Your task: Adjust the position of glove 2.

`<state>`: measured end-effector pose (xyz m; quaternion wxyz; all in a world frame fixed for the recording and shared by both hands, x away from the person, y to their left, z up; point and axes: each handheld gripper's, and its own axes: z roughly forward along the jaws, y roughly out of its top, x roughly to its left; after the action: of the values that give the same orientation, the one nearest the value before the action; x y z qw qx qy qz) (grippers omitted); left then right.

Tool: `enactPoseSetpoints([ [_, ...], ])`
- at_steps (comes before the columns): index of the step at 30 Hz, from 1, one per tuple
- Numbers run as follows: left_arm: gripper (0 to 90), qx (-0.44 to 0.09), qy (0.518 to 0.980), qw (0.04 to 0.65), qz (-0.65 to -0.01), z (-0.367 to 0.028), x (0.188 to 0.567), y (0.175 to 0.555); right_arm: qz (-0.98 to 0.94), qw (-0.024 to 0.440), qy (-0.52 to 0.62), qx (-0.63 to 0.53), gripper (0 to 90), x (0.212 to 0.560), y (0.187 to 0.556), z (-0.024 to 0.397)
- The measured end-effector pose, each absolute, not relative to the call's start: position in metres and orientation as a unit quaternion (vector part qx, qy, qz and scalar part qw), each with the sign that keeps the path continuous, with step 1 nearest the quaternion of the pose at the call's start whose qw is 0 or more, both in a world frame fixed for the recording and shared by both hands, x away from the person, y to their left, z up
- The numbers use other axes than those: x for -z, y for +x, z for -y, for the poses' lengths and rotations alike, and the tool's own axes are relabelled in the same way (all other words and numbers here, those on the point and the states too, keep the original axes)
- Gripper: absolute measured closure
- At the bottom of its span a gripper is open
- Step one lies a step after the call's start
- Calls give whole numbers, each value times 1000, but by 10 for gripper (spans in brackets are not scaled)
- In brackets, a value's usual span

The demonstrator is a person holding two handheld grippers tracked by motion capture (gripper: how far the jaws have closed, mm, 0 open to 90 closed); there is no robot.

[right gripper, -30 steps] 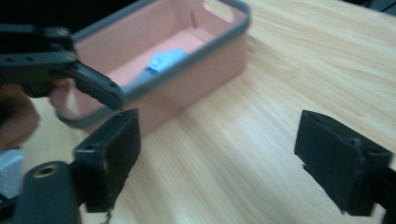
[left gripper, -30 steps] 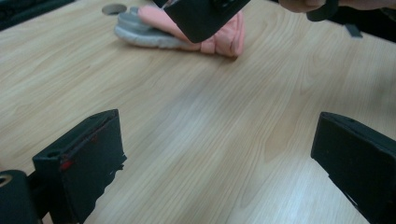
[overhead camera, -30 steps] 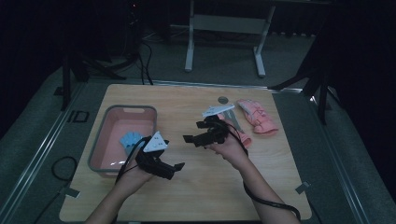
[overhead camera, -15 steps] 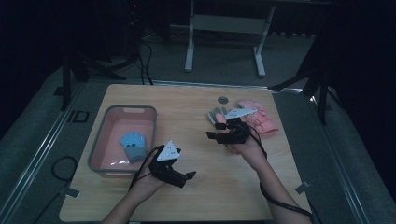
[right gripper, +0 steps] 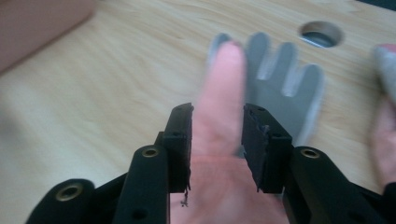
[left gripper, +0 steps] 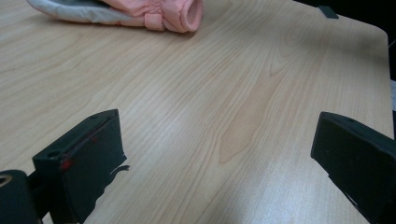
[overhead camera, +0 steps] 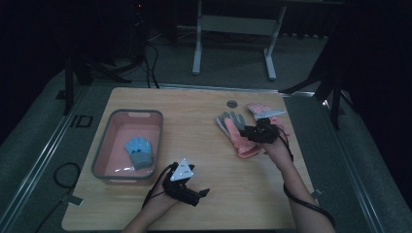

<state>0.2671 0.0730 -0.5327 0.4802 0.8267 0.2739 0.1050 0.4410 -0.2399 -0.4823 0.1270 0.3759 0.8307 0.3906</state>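
While the right gripper (overhead camera: 248,132) sits over the pink and grey glove (overhead camera: 236,132) at the right half of the wooden surface (overhead camera: 204,160), its fingers (right gripper: 180,140) have just been closing, and in the right gripper view they stand on either side of one pink part of that glove (right gripper: 219,116), which runs between them. That view is blurred, so I cannot tell whether the pads press the fabric or stop just short of it. The glove lies flat on the surface, grey palm side and grey fingertips spread toward the far edge, near a round hole (overhead camera: 232,103) in the surface. A second pink glove (overhead camera: 257,110) lies just beyond it, partly under the right gripper's grey plate.

Left gripper (overhead camera: 194,194) at the near edge of the surface, low, pointing right; in the left gripper view its fingers (left gripper: 86,158) stand wide apart with only bare wood between them. The cuff of the pink glove (left gripper: 173,14) shows at the top of that view, well apart from the left gripper.

Pink bin (overhead camera: 127,145) at the left of the surface, holding a blue glove (overhead camera: 138,151) that lies flat on its floor
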Motion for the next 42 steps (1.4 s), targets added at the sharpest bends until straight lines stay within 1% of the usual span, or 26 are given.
enactPoseSetpoints([
  [3,26,-105,819,489,-281,-74,537,266,-825,139,389,-386,676,487,452,246],
  [7,26,-110,821,485,-281,-74,542,264,-825,142,390,-384,676,494,465,245],
  [8,26,-112,821,485,-280,-74,543,264,-827,144,387,-382,673,497,468,244],
  [11,26,-112,820,485,-282,-75,544,263,-831,147,391,-368,625,507,476,238],
  [14,26,-113,820,485,-283,-76,545,263,-843,145,385,-347,623,519,480,233],
  [19,26,-120,816,488,-287,-79,546,263,-839,146,388,-352,673,531,478,232],
  [20,26,-120,815,489,-288,-79,546,263,-837,146,390,-355,698,532,478,232],
  [21,26,-120,815,489,-288,-79,546,263,-837,146,390,-355,698,532,478,232],
  [22,26,-122,815,487,-289,-80,546,263,-839,168,389,-343,795,535,476,231],
  [24,26,-124,815,487,-289,-81,547,263,-836,171,392,-344,838,537,474,229],
  [26,26,-124,815,487,-289,-81,547,263,-835,176,394,-342,838,536,473,228],
  [28,26,-125,812,489,-293,-82,548,263,-831,181,401,-339,885,535,470,224],
  [33,26,-127,812,488,-295,-81,549,263,-799,160,446,-370,892,524,463,224],
  [35,26,-132,809,491,-294,-81,549,263,-769,161,481,-389,893,512,450,222],
  [39,26,-133,811,487,-296,-81,550,264,-744,160,508,-404,893,498,432,213],
  [42,26,-138,813,483,-294,-82,550,263,-733,171,517,-408,892,490,417,203],
])
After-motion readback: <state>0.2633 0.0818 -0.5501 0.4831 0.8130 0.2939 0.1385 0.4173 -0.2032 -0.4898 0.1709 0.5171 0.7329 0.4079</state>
